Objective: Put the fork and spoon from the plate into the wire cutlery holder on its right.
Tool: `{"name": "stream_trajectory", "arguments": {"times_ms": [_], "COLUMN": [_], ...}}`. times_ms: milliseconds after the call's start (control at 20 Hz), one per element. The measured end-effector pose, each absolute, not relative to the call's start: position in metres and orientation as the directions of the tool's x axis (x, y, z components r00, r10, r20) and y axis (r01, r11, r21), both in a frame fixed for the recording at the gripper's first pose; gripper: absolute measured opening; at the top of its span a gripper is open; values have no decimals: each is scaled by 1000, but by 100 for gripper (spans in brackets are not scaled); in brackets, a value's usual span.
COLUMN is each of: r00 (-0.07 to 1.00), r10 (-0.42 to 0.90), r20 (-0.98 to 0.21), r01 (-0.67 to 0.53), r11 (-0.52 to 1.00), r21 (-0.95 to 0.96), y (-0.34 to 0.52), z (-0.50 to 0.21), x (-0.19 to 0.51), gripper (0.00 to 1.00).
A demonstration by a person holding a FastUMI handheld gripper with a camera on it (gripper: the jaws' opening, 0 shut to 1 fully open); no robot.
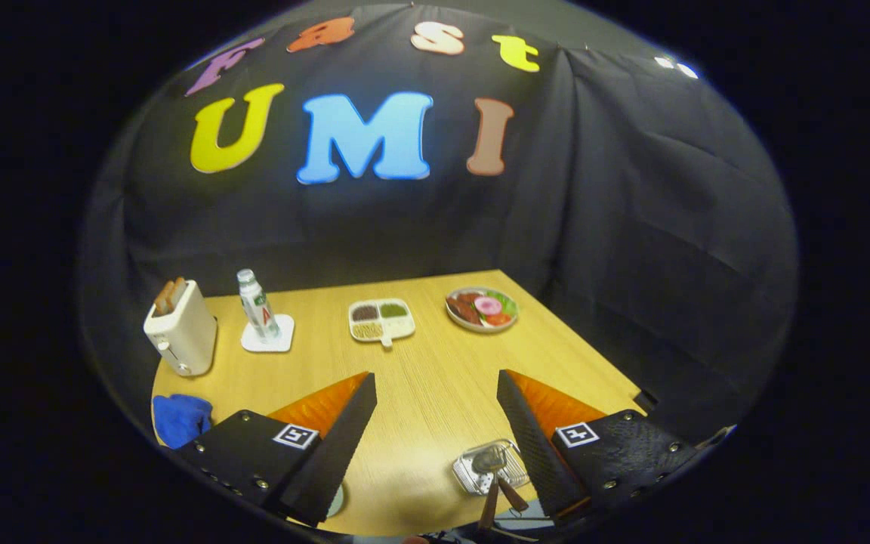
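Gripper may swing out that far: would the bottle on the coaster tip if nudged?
Probably. The bottle is tall and narrow, standing upright on a small coaster, so a high push could topple it. Its round body would likely roll. The gripper is open, well short of it.

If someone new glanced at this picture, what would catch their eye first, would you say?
Probably the open claw, its two fingers spread wide over the light wooden table and holding nothing. Next, the wire cutlery holder beside one finger, already holding brown-handled utensils. Beyond the fingers stand a cream toaster, a clear plastic bottle and a round plate of colourful food.
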State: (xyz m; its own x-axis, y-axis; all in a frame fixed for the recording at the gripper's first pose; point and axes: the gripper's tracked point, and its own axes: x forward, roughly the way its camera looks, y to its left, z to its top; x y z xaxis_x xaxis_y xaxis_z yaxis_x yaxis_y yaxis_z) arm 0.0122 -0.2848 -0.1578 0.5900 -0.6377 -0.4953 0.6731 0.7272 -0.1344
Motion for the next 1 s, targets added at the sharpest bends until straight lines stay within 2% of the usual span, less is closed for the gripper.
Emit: {"name": "stream_trajectory", "arguments": {"times_ms": [300,500,1000], "r00": [786,848,934], "r10": [-590,-526,-333], "r20": [-186,-65,-128], "r01": [590,523,331], "r11": [805,850,943], "r21": [-61,-62,-39], "y": [-242,-204,-101], "z": [-51,-4,-10], "x": [46,54,67], "gripper": [98,98,98]}}
